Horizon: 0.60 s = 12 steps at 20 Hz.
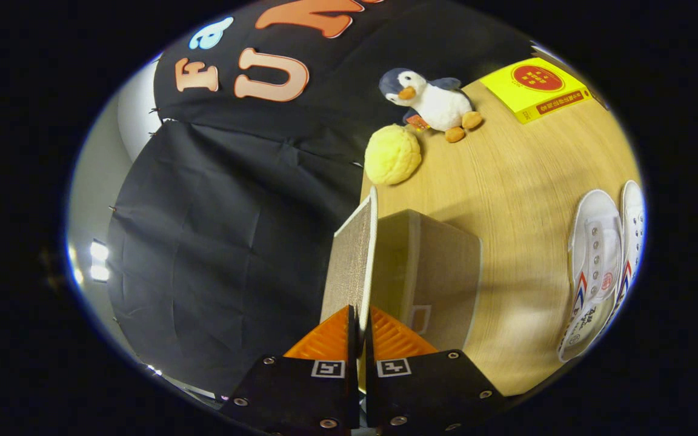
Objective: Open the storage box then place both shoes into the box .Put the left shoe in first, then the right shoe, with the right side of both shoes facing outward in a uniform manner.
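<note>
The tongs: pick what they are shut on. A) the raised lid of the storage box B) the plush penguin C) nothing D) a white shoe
A: the tongs pinch the edge of the raised lid of the storage box, while both white shoes lie apart on the table.

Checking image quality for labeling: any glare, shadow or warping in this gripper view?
Gripper view: strong fisheye bending of the table; lamp glare beside the wall cloth; soft shadow beyond the storage box; shoes stretched; claw shut on the lid, sharp.
</note>
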Available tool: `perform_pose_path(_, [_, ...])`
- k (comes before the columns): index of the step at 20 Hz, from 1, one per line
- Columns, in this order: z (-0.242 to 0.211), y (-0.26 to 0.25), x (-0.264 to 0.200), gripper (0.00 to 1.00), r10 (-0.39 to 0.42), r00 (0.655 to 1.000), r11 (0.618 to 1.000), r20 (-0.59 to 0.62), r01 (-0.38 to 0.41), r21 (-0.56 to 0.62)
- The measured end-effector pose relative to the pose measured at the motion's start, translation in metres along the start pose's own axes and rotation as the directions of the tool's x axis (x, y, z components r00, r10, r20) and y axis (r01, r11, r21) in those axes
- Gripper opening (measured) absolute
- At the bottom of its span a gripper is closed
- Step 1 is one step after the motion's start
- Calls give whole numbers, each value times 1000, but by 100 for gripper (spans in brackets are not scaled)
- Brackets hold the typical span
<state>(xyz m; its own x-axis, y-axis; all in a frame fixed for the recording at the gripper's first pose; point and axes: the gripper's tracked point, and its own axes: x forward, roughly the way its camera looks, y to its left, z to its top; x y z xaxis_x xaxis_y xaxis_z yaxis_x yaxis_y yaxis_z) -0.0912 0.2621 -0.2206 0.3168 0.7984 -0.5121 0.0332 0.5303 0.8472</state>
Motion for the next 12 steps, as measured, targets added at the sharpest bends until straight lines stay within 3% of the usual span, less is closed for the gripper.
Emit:
perform_pose_path(6, [10, 77, 7, 7, 99, 995, 992, 17, -97, -80])
perform_pose_path(12, [6, 130, 54, 9, 142, 990, 983, 0, -141, -116])
